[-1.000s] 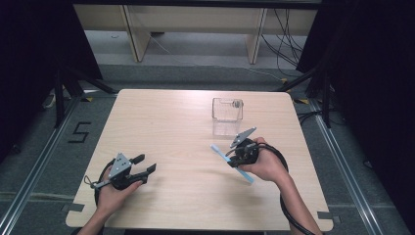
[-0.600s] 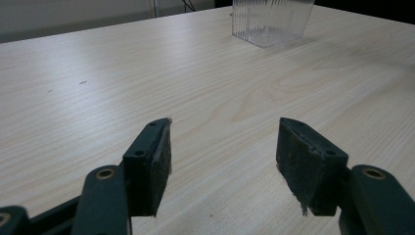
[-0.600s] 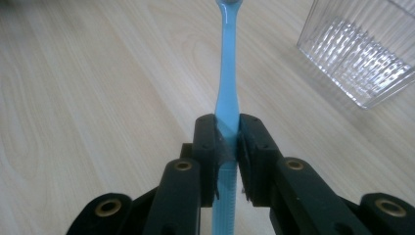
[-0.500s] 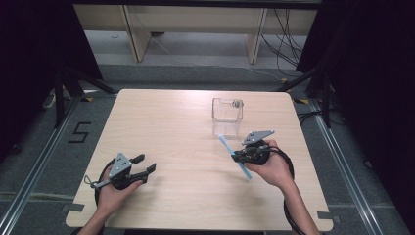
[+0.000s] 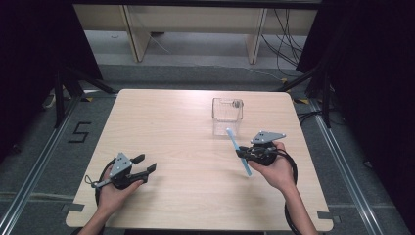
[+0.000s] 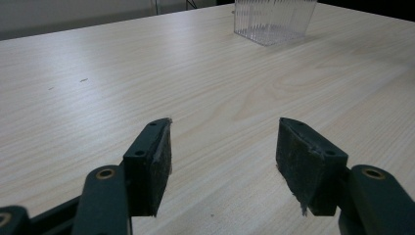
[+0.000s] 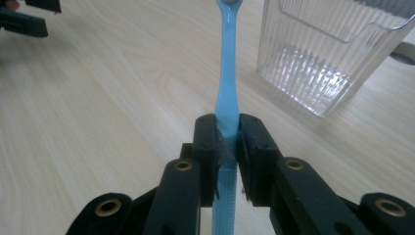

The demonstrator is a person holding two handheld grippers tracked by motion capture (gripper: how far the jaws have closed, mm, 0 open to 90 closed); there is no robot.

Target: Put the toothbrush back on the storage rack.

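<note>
A long light-blue toothbrush-like stick [image 5: 233, 140] is clamped in my right gripper [image 5: 241, 153] over the right half of the wooden table [image 5: 161, 122]. Its far end points toward a clear ribbed plastic container [image 5: 227, 115]. In the right gripper view the jaws of that gripper [image 7: 227, 132] press on the blue handle [image 7: 227, 73], and the container [image 7: 333, 54] stands just ahead to the right. My left gripper [image 5: 147, 163] rests at the front left, open and holding nothing. Its pads [image 6: 156, 161] stand wide apart, with the container [image 6: 271, 19] far ahead.
A small round greyish object [image 5: 237, 103] sits at the container's back corner. The left gripper [image 7: 24, 19] appears far off in the right gripper view. Cables trail from both grippers over the table's front edge. Dark floor and shelving lie beyond the table.
My right gripper has moved to the right with the blue stick, which has swung so its far end points toward the container. The left gripper has stayed put.
</note>
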